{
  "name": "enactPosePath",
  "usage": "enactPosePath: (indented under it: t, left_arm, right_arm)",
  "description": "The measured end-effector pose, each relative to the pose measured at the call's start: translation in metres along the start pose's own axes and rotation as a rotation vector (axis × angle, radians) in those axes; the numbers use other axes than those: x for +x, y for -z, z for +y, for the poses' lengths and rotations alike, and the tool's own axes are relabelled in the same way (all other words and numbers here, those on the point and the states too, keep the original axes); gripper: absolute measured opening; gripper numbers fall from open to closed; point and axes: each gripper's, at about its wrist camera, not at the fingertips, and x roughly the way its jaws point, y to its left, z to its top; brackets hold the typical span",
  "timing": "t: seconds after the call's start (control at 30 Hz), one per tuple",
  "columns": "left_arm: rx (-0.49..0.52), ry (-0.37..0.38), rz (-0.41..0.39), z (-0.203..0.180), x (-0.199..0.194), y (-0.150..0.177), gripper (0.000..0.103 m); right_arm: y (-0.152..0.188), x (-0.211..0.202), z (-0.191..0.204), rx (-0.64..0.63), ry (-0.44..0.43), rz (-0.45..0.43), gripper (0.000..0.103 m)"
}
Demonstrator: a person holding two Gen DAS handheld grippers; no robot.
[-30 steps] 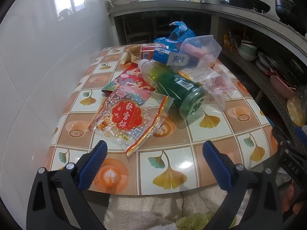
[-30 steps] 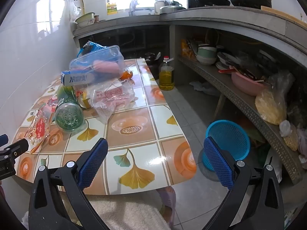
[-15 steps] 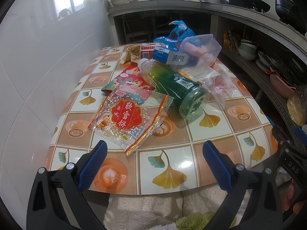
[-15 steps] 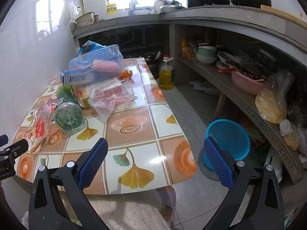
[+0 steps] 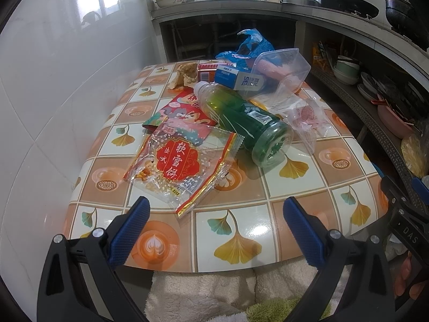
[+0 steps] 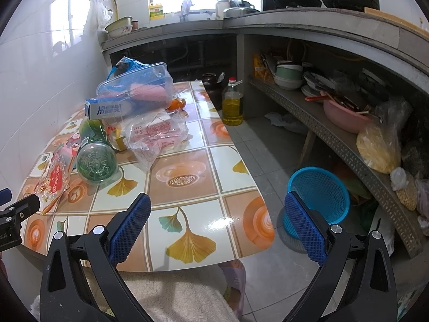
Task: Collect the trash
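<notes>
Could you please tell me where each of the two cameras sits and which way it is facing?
Left wrist: on the left tongs, open, facing the littered table; right tongs at the edge.
Right wrist: on the right tongs, open, facing the table corner, blue basket and shelves.
Shared: the green bottle.

Hidden and cut-off parts

The clear container [image 5: 281,67] and blue-white box [image 5: 238,80] cover the blue bag [image 5: 252,43]; the snack wrapper [image 5: 179,161] overlaps the red packet [image 5: 182,107].
</notes>
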Motion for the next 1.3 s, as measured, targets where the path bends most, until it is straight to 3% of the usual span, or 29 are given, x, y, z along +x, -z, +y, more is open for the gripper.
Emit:
enactPosePath:
  t: [1.3]
  left_arm:
    - [-0.001, 0.003, 0.005, 0.0019, 0.0049, 0.0052, 0.097]
  right_arm:
    - [0.0045, 0.0067, 0.0005, 0.001, 0.0, 0.002, 0.095]
